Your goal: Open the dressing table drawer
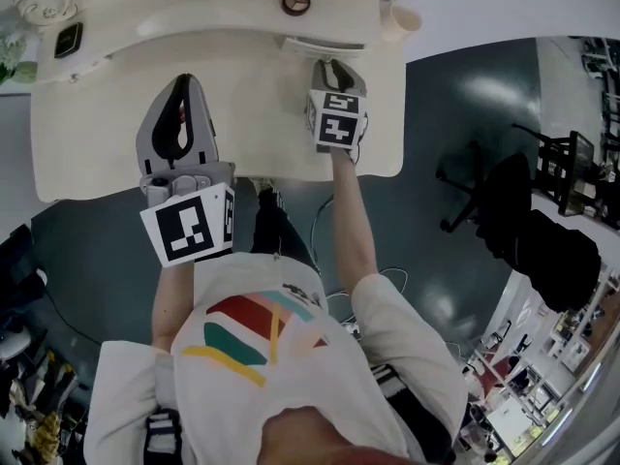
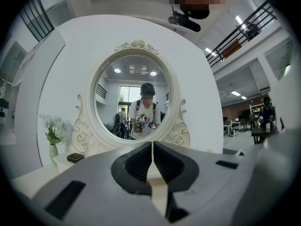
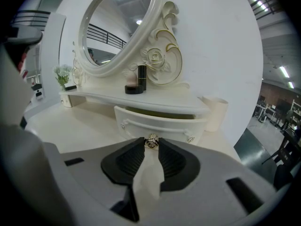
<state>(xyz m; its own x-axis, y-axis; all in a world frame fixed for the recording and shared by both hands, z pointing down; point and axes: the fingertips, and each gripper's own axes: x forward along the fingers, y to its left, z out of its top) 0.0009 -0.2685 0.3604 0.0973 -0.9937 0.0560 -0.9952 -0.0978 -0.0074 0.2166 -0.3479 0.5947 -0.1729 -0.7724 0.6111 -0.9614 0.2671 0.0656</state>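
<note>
- right hand-held gripper (image 3: 151,144) jaws pinched on drawer knob (image 3: 151,140), drawer (image 3: 160,124) slightly out
- left hand-held gripper (image 2: 153,147) jaws together, empty, above tabletop (image 1: 87,124), facing oval mirror (image 2: 134,95)

The grey left tool (image 1: 182,80) and right tool (image 1: 327,64) carry black-and-white marker cubes (image 1: 189,226); behind them, a white T-shirt (image 1: 320,381) with coloured stripes.

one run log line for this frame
right gripper: shut on drawer knob | drawer: slightly open | left gripper: shut, empty, facing mirror
</note>
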